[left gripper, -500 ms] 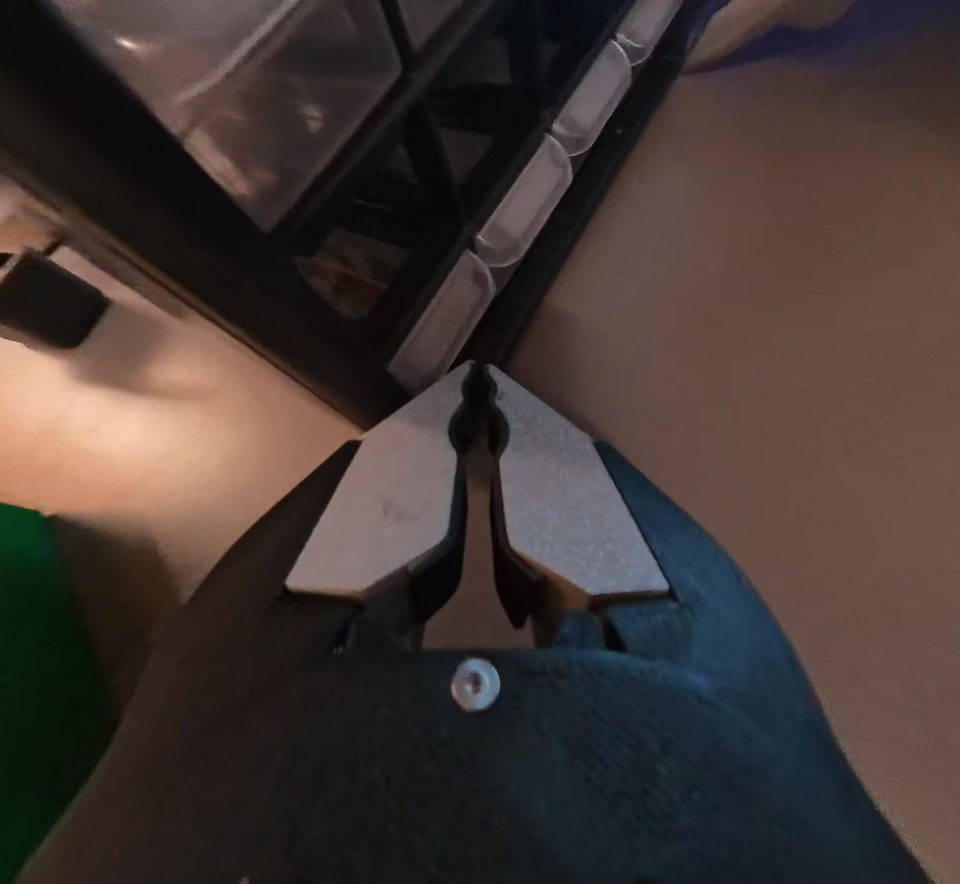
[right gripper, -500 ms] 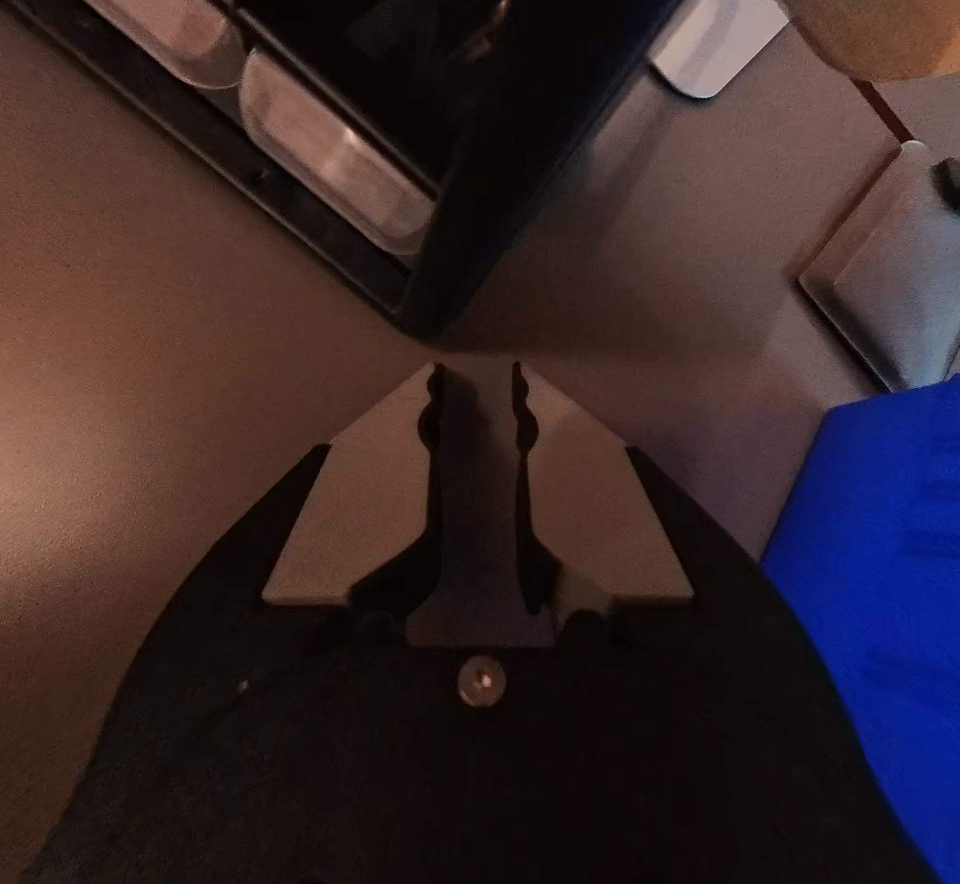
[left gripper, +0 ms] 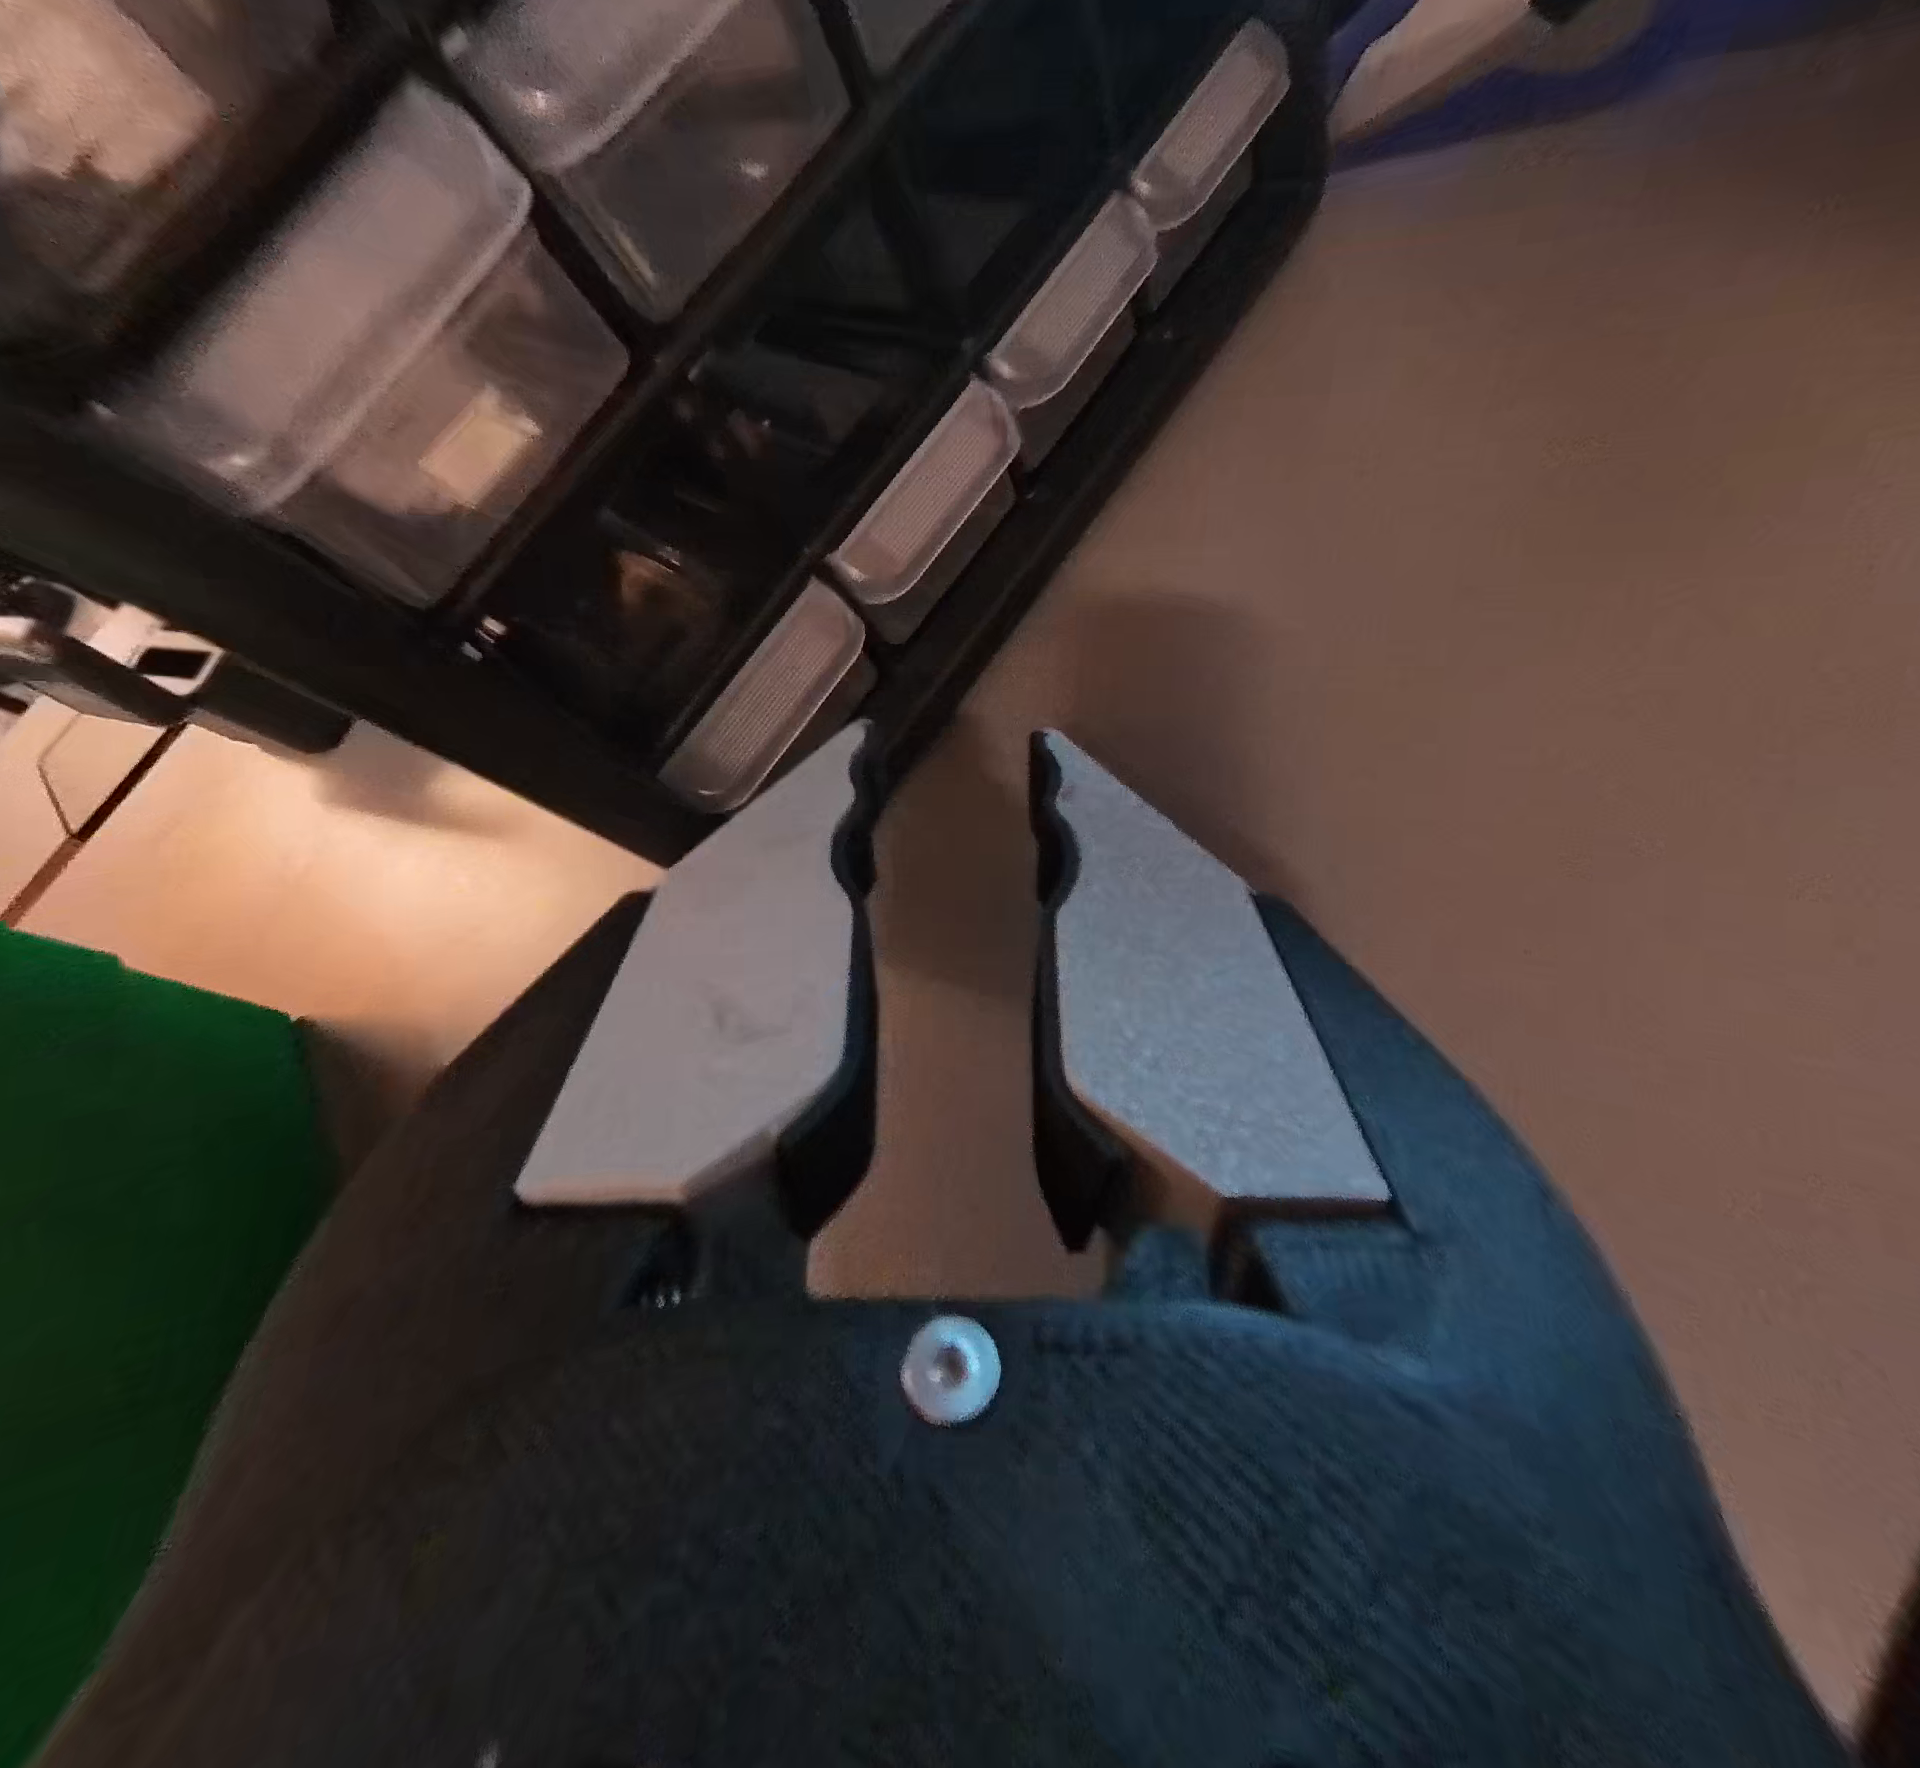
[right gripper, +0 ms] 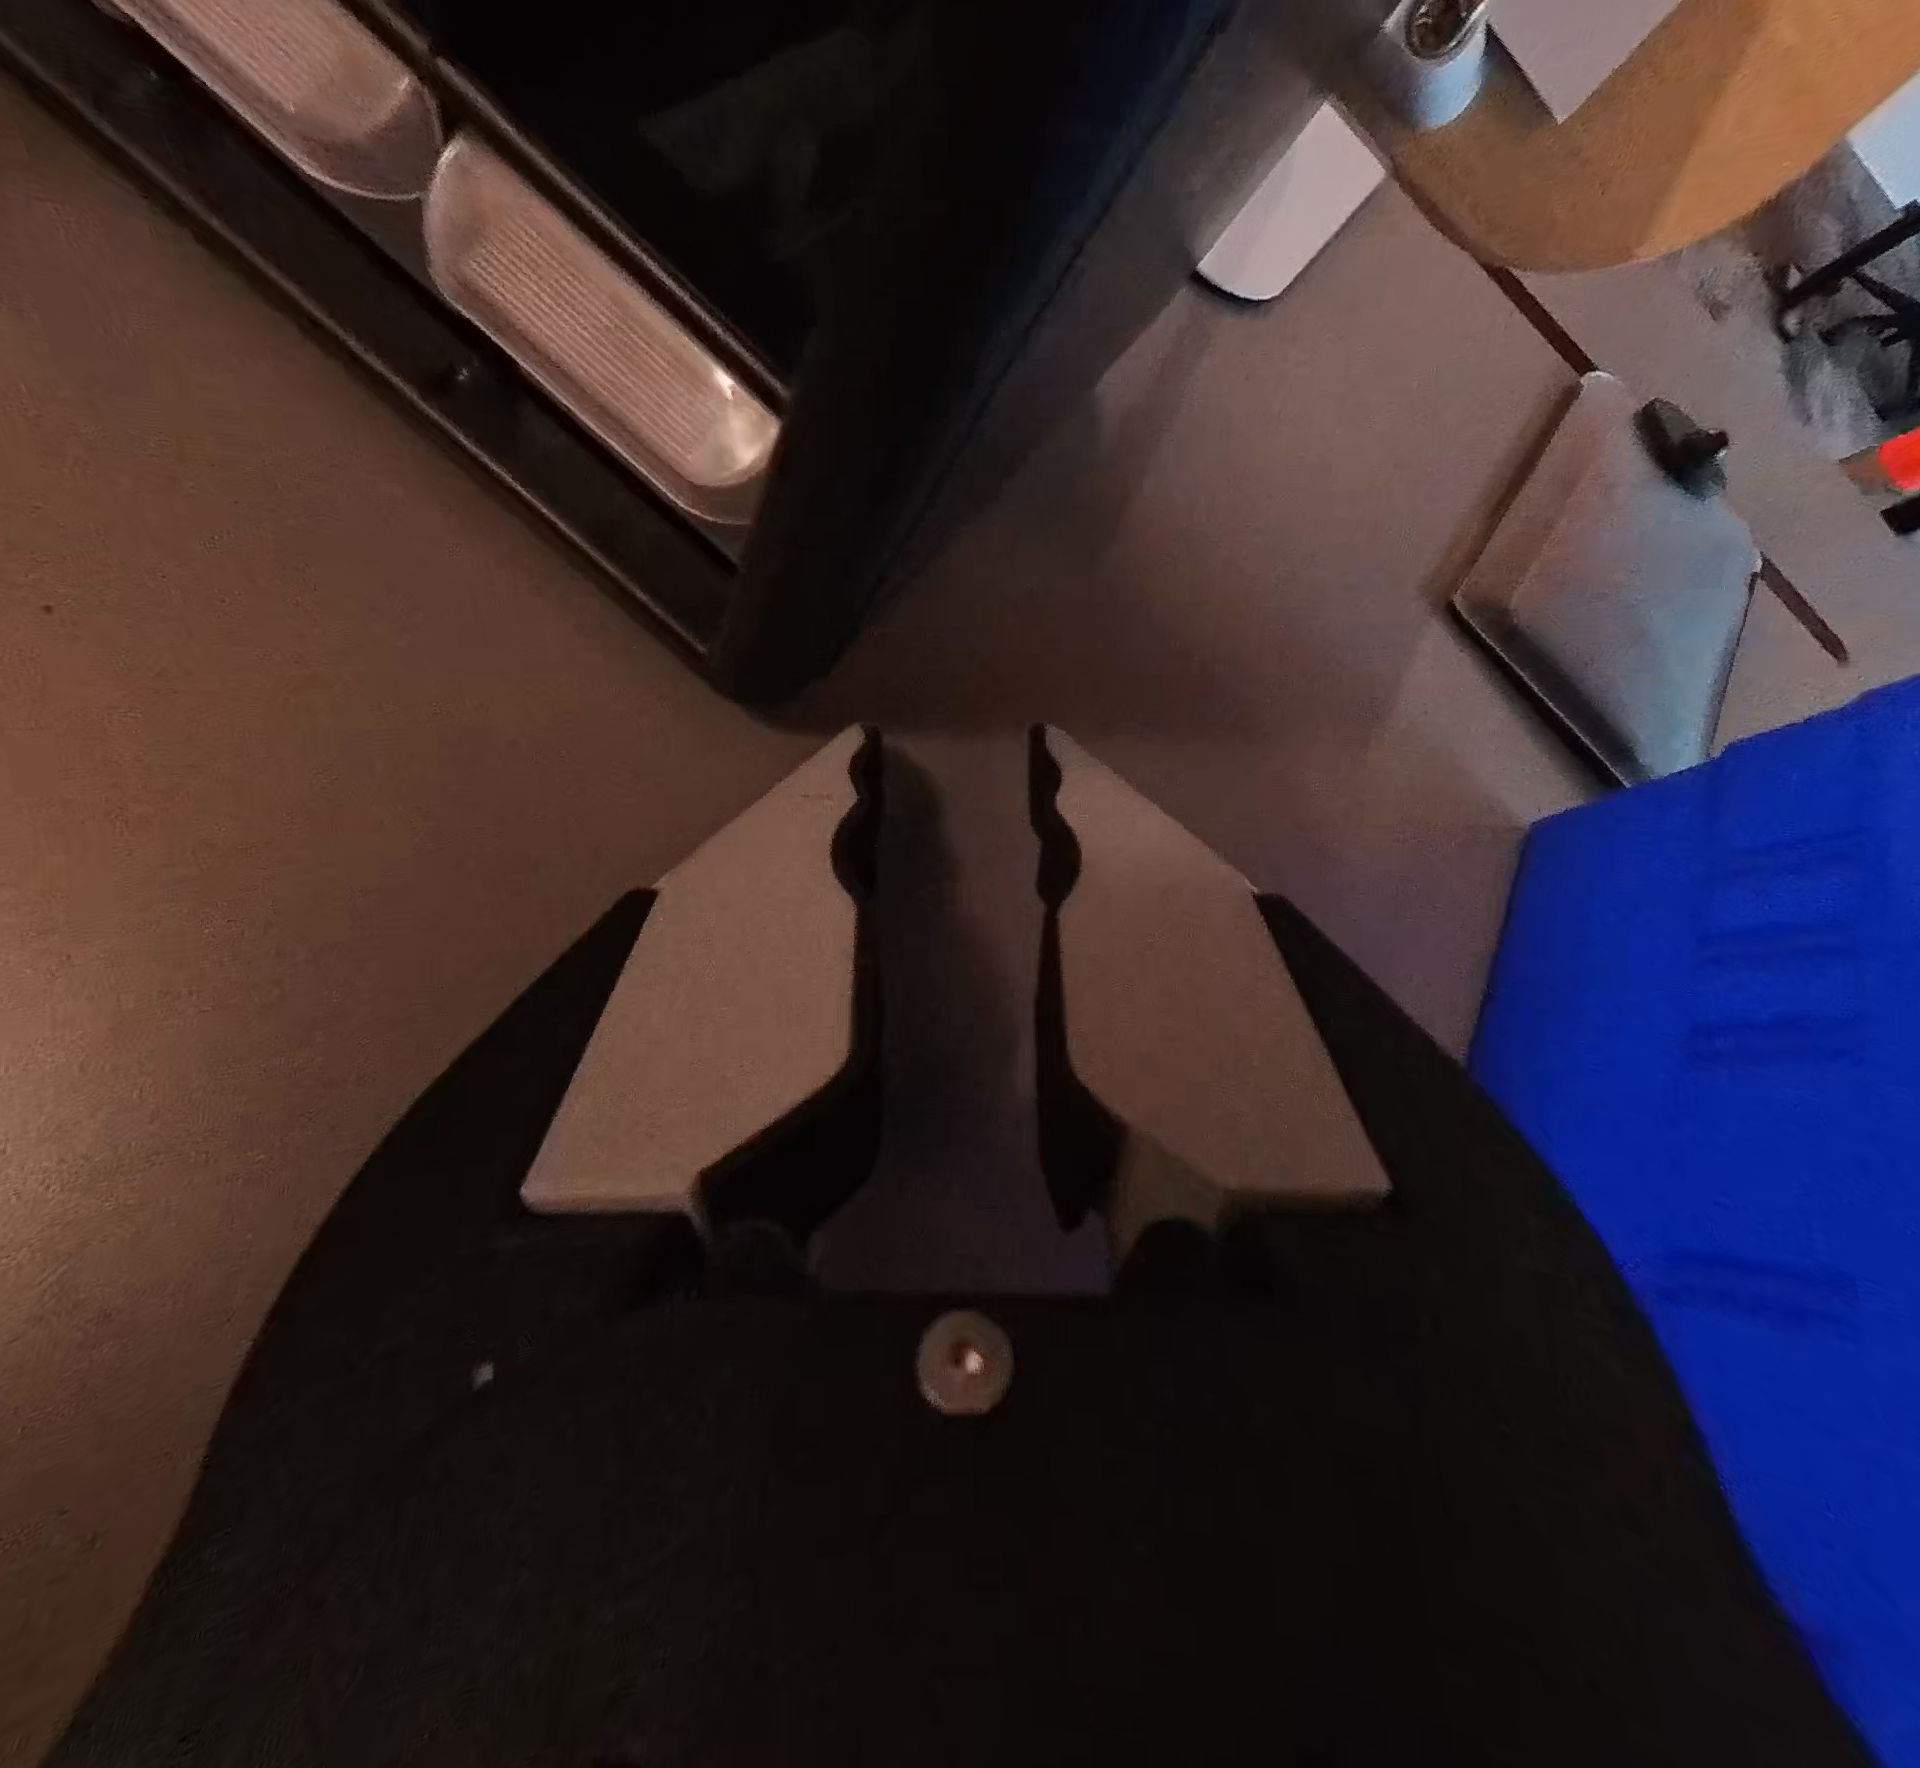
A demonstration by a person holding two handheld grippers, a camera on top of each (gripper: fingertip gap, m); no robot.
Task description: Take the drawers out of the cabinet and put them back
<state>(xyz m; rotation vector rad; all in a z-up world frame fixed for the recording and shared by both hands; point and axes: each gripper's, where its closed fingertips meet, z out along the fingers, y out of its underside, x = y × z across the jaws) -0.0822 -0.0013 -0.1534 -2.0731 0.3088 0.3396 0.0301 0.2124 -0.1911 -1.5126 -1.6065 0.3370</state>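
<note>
My left tongs [left gripper: 948, 752] stand released, jaws parted with bare table [left gripper: 1558, 679] showing between them and nothing held; the tip of the left finger [left gripper: 727, 1012] sits just beside the nearest clear drawer handle [left gripper: 774, 695] at the bottom corner of the black cabinet [left gripper: 1226, 347], though I cannot tell whether it touches. From this side I see a row of four ribbed, translucent handles running along the cabinet's lowest edge, dark open slots above them, and several clear drawers [left gripper: 395, 368] higher up, blurred but seated in their compartments. A green patch [left gripper: 135, 1199] fills the lower left of that view. My right tongs [right gripper: 954, 742] are likewise released and empty, hovering over the table [right gripper: 260, 783] just short of the cabinet's other bottom corner [right gripper: 831, 596], apart from it. There I see two more clear handles [right gripper: 603, 316] lying side by side along the bottom row, with a dark hollow above them. Off to the right lie a blue cloth-like mass [right gripper: 1714, 1095], a grey metal plate [right gripper: 1600, 575] and a wooden edge with a metal bracket [right gripper: 1444, 45]
</note>
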